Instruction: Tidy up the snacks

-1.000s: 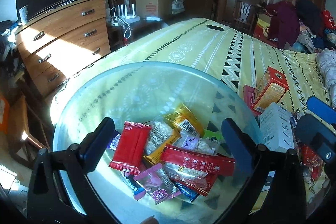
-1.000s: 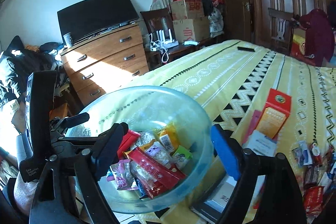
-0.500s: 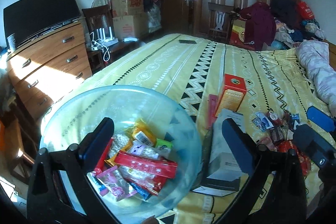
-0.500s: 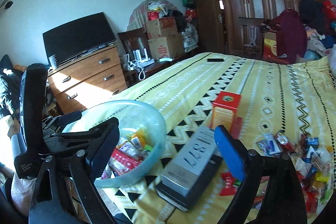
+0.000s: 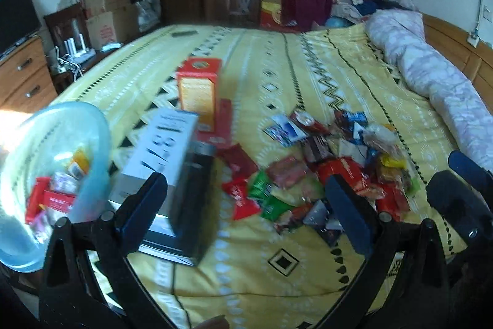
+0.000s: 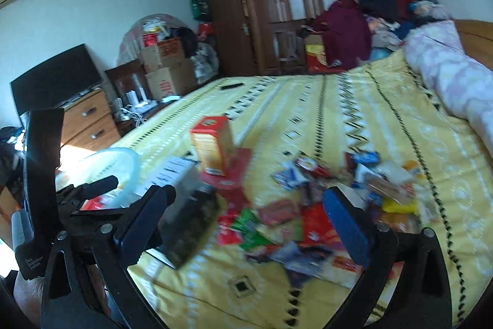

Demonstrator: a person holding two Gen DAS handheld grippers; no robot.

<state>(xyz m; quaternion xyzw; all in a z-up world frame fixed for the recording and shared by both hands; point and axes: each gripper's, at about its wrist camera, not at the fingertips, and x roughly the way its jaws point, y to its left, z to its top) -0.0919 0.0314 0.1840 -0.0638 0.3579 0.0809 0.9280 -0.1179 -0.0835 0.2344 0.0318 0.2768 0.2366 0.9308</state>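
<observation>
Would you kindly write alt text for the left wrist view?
The open left gripper points at a pile of snack packets on a yellow patterned bedspread. At left, a clear bowl holds more, beside stacked boxes.

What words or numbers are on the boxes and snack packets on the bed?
"877": large dark digits on the white box, partly cut off by the angle.
"Data Acquisition System": small white print on the left gripper's black body, faint.
Orange box: print too blurred to read.
Snack packets: labels too blurred to read.
Cardboard boxes: red marks, unreadable.
</observation>
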